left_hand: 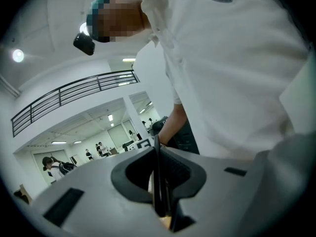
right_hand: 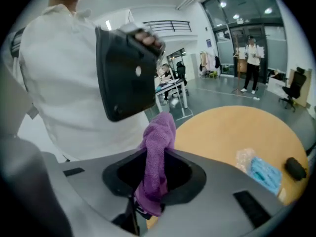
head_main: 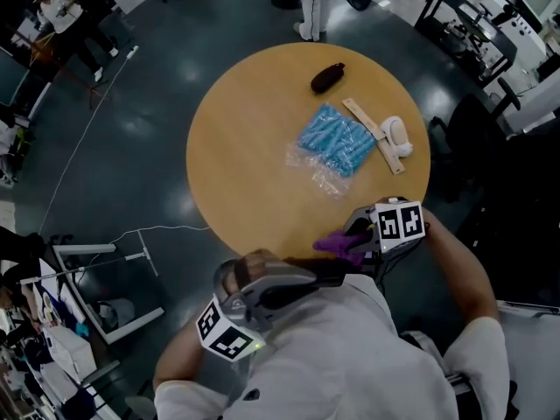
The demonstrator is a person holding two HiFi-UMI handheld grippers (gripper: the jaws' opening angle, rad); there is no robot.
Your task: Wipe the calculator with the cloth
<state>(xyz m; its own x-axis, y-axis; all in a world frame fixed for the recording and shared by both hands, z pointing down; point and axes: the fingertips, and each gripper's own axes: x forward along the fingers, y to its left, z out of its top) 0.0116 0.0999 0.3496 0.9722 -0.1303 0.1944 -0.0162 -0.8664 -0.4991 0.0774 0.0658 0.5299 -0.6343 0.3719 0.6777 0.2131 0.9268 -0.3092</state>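
Observation:
My left gripper [left_hand: 159,181] is shut on a thin black calculator [left_hand: 158,167], seen edge-on between its jaws. In the right gripper view the calculator [right_hand: 126,73] shows as a dark slab up in the air at the upper left, in front of the white shirt. My right gripper [right_hand: 155,174] is shut on a purple cloth [right_hand: 159,147] that stands up out of its jaws, just below the calculator. In the head view both grippers are close to the body at the table's near edge: the left gripper [head_main: 289,287] with the calculator [head_main: 337,272], the right gripper [head_main: 363,234] with the cloth [head_main: 339,245].
The round wooden table [head_main: 245,147] carries a black pouch [head_main: 327,78], a blue packet in clear plastic [head_main: 337,140], a wooden ruler [head_main: 374,135] and a small white object [head_main: 395,135]. A person stands beyond the table's far side [head_main: 313,3].

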